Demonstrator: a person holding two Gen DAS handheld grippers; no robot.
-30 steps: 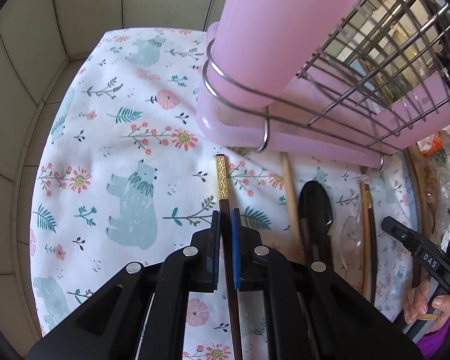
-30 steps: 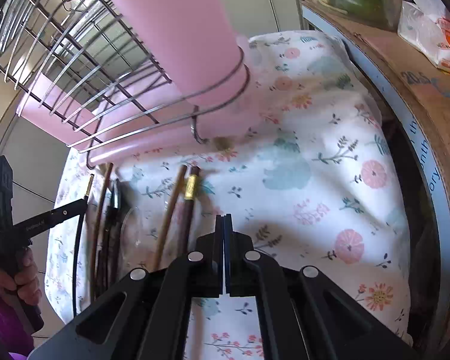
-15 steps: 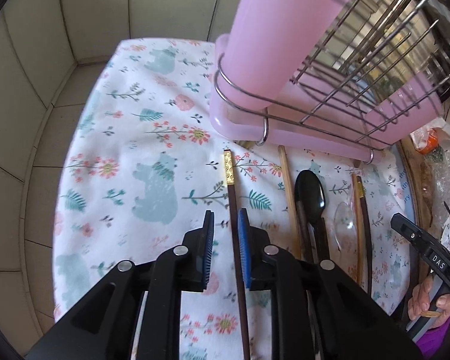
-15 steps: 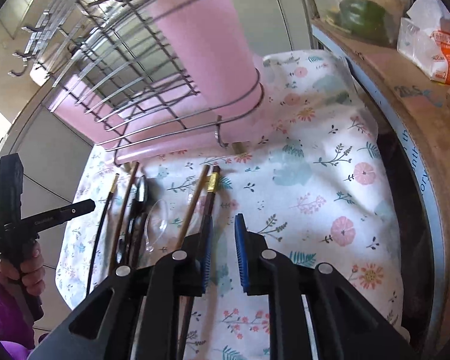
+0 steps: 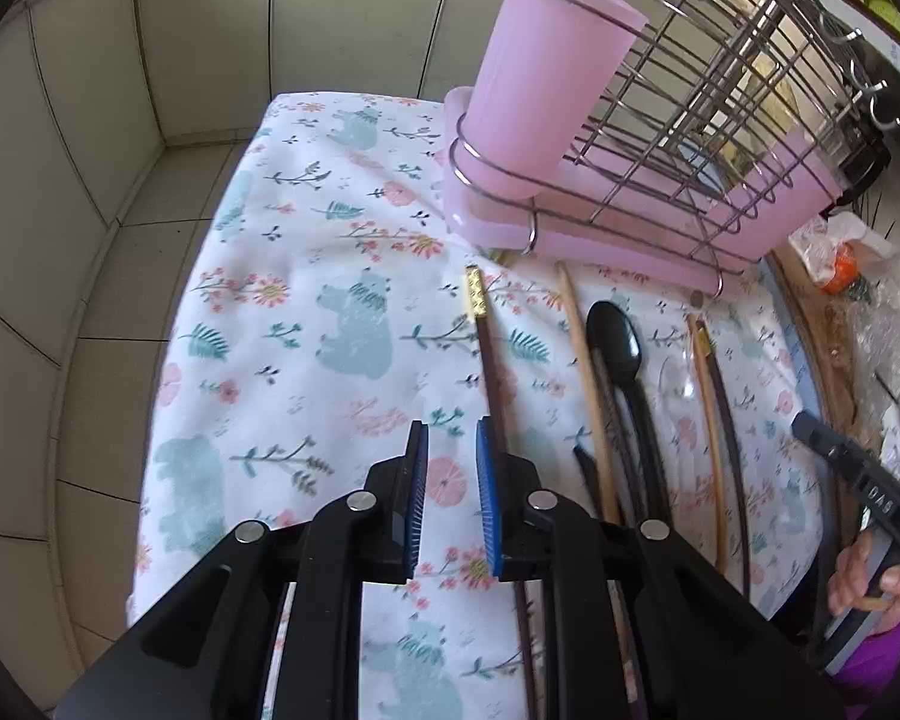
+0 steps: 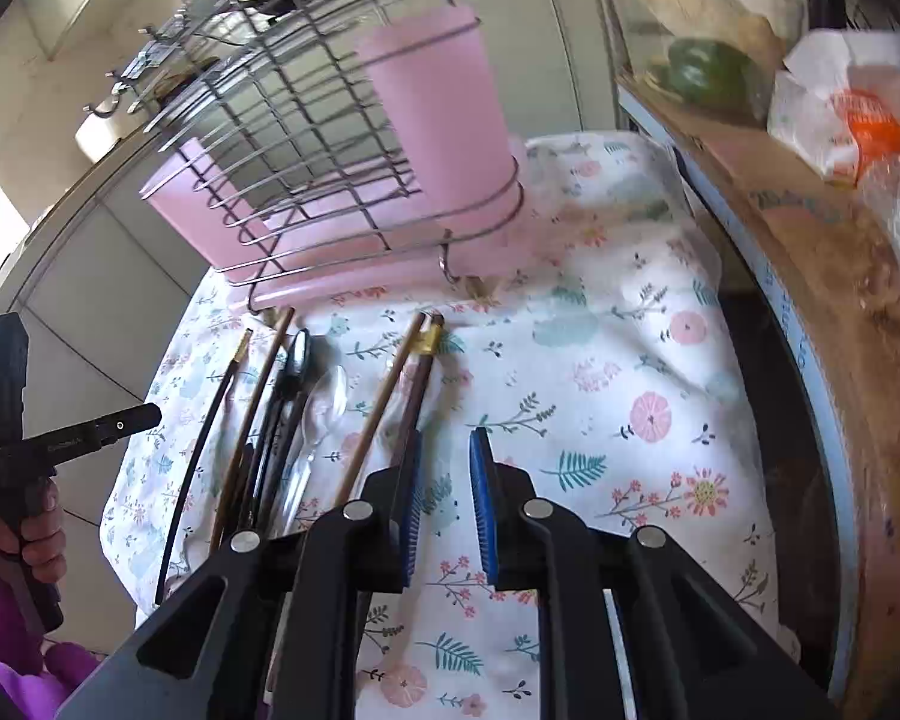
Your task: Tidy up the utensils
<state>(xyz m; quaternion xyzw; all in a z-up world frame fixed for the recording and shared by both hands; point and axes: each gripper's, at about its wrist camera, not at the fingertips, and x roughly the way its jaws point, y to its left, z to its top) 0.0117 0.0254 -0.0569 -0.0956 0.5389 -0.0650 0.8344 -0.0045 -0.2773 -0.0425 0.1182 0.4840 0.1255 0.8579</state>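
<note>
A dark chopstick with a gold band lies on the floral cloth, just right of my open, empty left gripper. To its right lie a wooden chopstick, a black spoon, a clear plastic spoon and two more sticks. A pink cup sits in a wire ring on the dish rack. My right gripper is open and empty above the cloth, right of the gold-banded chopstick and the wooden chopstick. The cup stands behind them.
The rack stands on a pink drip tray. Tiled wall borders the cloth's left side. A wooden shelf on the right holds a white bag and a green pepper. Each view shows the other hand-held gripper at its edge.
My left gripper has opened, let go of the gold-banded chopstick and drawn back and up. My right gripper has opened from shut and also pulled back.
</note>
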